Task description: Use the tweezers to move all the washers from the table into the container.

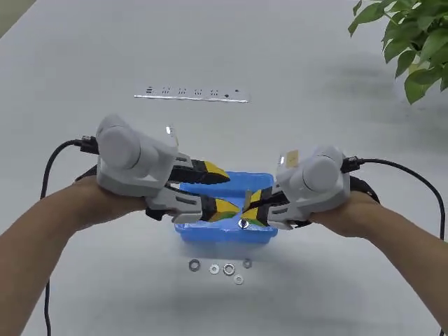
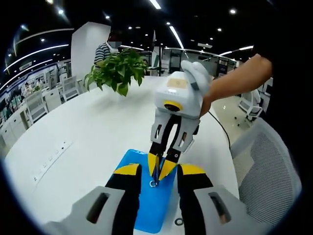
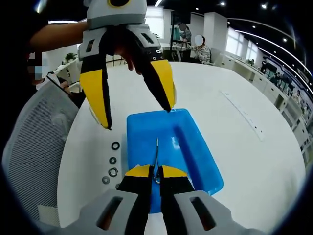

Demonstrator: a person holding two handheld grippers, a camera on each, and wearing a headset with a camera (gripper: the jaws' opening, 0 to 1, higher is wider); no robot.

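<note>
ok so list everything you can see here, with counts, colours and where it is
washers: five, silver, loose on the table in front of the container
sixth washer: one, silver, apparently at the tweezers' tip, over the container
tweezers: one, thin metal, clamped in the right gripper
container: one, blue, table centre
power strip: one, white, far side
plant: one, green, far right corner
table: one, white
chair: one, grey mesh, beside the table
left gripper: grey, yellow-black jaws, open over the container
right gripper: same colours, shut
</note>
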